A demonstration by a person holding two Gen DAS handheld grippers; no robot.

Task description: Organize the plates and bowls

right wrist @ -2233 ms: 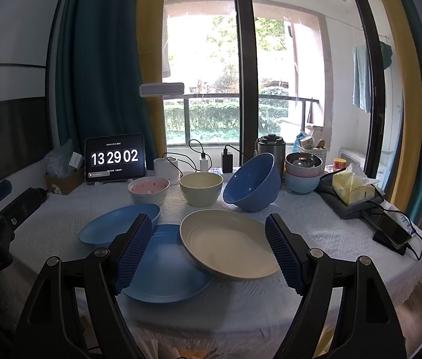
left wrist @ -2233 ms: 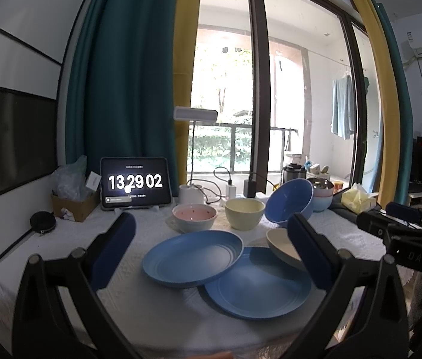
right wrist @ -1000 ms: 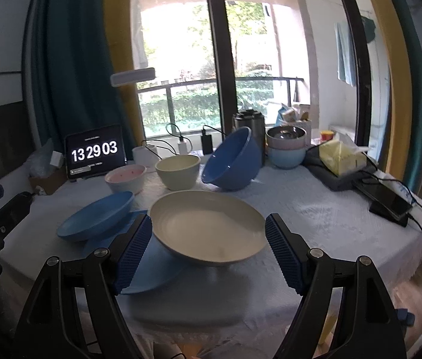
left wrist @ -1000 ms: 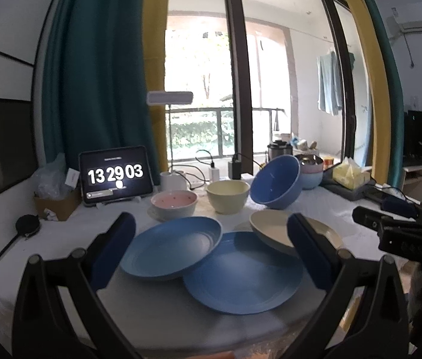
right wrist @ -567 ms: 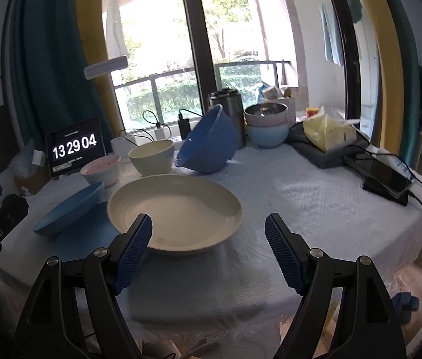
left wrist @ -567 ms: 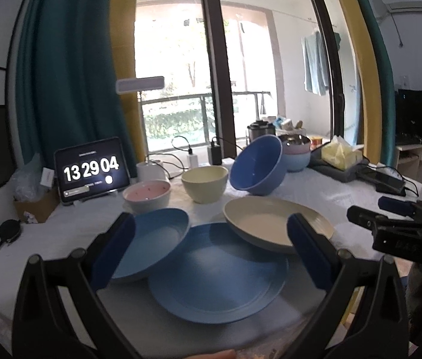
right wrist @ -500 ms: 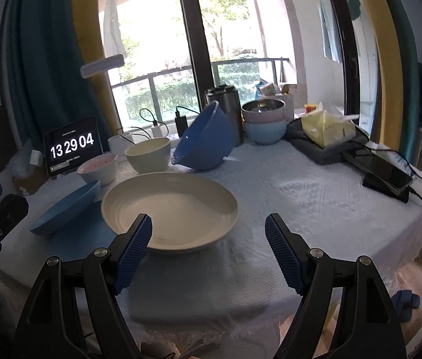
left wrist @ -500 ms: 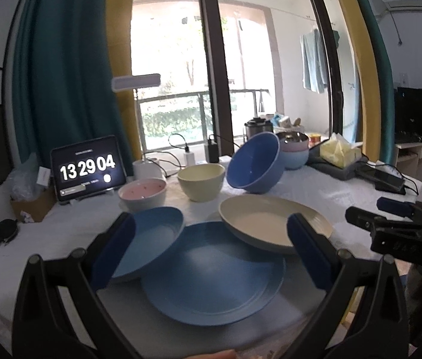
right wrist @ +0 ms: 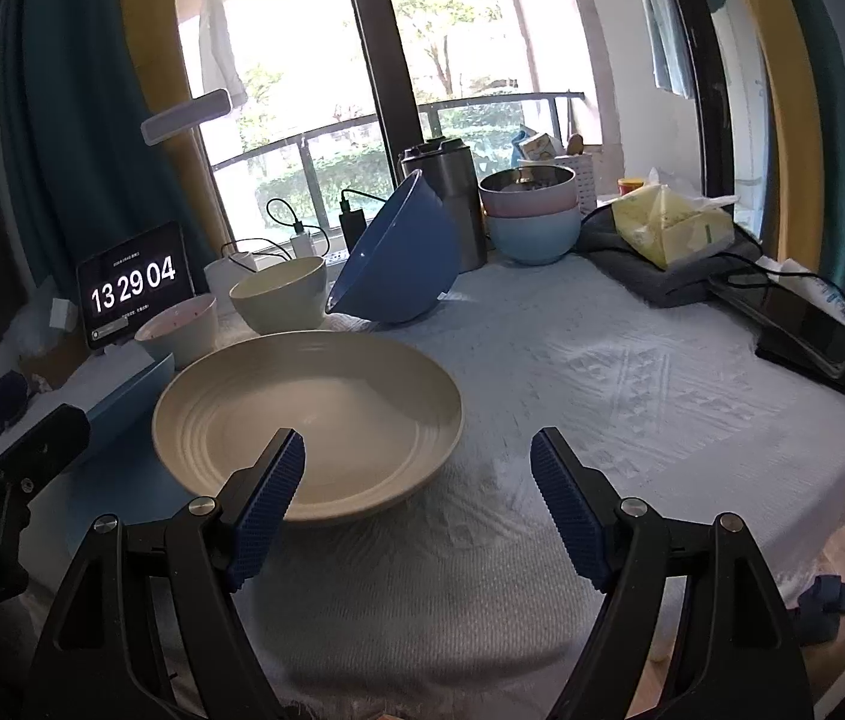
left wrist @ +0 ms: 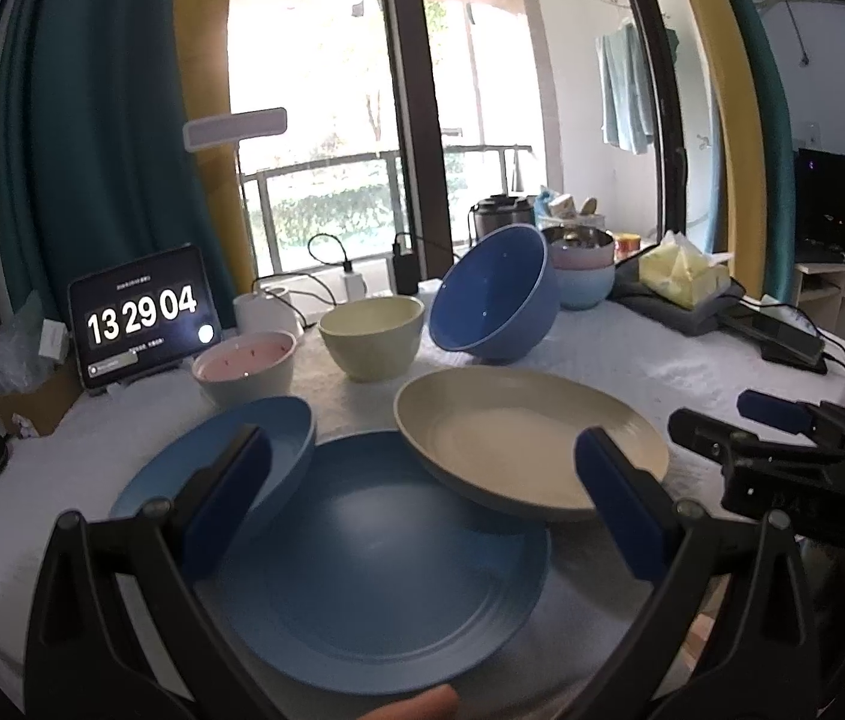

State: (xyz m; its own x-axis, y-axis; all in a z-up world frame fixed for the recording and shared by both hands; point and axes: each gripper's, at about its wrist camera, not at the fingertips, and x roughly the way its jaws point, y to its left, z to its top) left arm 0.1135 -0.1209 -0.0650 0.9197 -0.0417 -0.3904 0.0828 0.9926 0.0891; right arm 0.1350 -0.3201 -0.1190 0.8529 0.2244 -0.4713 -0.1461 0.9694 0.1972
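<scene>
A dark blue flat plate (left wrist: 374, 564) lies on the white cloth at the table's front. A light blue deep plate (left wrist: 281, 429) leans on its left rim and a cream plate (left wrist: 530, 450) on its right rim. Behind them stand a pink bowl (left wrist: 245, 366), a cream bowl (left wrist: 371, 336) and a tilted big blue bowl (left wrist: 494, 294). My left gripper (left wrist: 422, 498) hovers open over the dark blue plate, holding nothing. My right gripper (right wrist: 416, 498) is open and empty, with its left finger over the near right rim of the cream plate (right wrist: 308, 396).
Stacked pink and blue bowls (right wrist: 530, 210) stand by a steel pot at the back. A tablet clock (left wrist: 140, 312) sits back left. A tissue pack (right wrist: 668, 222) on a grey cloth and a phone (right wrist: 806, 324) with cables lie at the right. The tablecloth's edge (right wrist: 722, 540) drops off near right.
Both grippers have come nearer to the plates and lower. The left view swung rightward onto the dark blue plate. The right one shifted to the cream plate's right side. Both stayed open.
</scene>
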